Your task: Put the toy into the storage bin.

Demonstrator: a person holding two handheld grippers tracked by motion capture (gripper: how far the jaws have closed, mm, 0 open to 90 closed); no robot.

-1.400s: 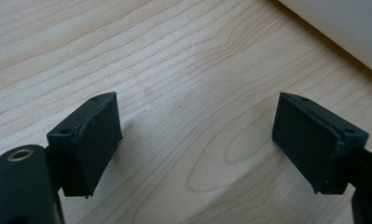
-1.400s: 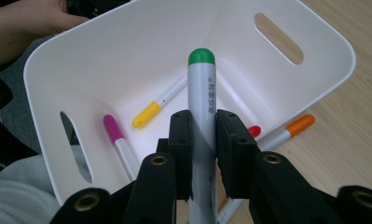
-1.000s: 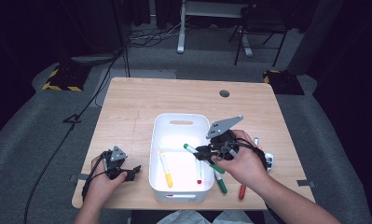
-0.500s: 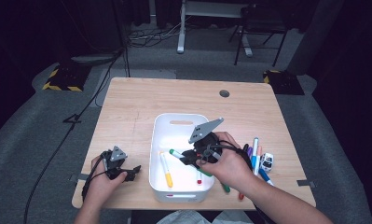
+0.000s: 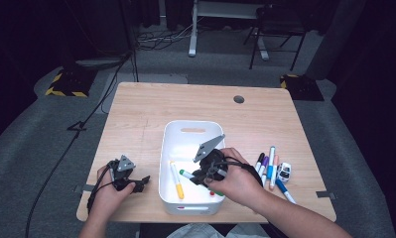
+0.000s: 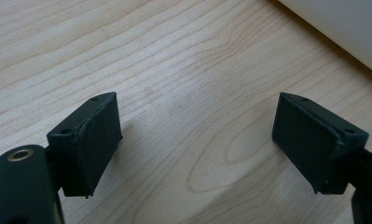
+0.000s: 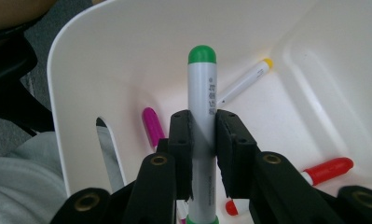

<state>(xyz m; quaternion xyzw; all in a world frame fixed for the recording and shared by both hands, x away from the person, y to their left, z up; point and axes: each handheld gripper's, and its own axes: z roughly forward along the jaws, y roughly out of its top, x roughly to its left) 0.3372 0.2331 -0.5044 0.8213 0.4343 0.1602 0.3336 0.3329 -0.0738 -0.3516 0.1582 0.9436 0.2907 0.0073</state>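
A white bin (image 5: pixel 167 144) stands mid-table. My right gripper (image 5: pixel 199 176) hangs over its near half, shut on a green-capped white marker (image 7: pixel 202 98) that sticks out past the pads and points into the bin (image 7: pixel 81 70). Inside lie a yellow marker (image 5: pixel 176 179), a pink marker (image 7: pixel 151 123) and red-capped markers (image 7: pixel 327 170). My left gripper (image 5: pixel 142 180) rests on the wood at the table's near left, to the left of the bin. Its jaws (image 6: pixel 193 140) stand open over bare wood with nothing between them.
To the right of the bin lie several loose markers (image 5: pixel 269 166) and a small white toy car (image 5: pixel 284 172). A round cable hole (image 5: pixel 239 99) is in the far right of the table. A chair and a desk frame stand beyond the table.
My right gripper has carried the green marker leftward and down, from the bin's right rim to over its near half. The left gripper has stayed put.
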